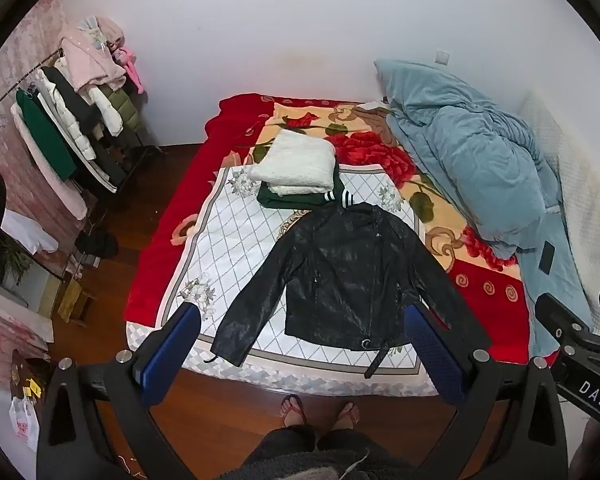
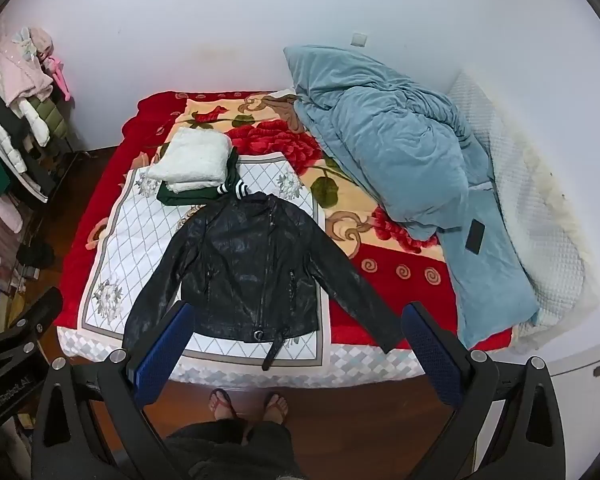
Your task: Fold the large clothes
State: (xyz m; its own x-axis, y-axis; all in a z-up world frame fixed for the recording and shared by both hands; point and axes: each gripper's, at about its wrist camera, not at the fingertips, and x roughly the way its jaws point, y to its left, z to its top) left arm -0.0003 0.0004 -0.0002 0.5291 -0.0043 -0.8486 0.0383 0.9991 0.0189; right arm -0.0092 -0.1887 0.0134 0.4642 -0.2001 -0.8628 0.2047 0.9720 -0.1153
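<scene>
We saw the black leather jacket (image 1: 340, 276) lying front-up and spread flat on the white diamond-patterned cloth (image 1: 236, 240) over the bed (image 1: 160, 248), its collar just touching the stack behind it: a folded white knit (image 1: 294, 166) on a folded green garment (image 1: 288, 199).

The main risk, as we judged it, was that stack. Folding the jacket toward its collar could push or drag the green garment and undo finished work. The jacket's far sleeve reached off the cloth onto the red blanket (image 2: 404, 276), and its loose belt strap (image 2: 274, 350) hung at the hem nearest the bed's foot edge; either could trail or snag and leave a crooked fold. Stiff, slick leather may also spring back or slip from a shallow pinch.

Our left gripper (image 1: 300, 354) hovered above the jacket's hem, fingers (image 1: 172, 356) spread wide, holding and touching nothing. Our right gripper (image 2: 298, 350) hovered likewise, fingers (image 2: 434, 354) fully apart and empty.
</scene>
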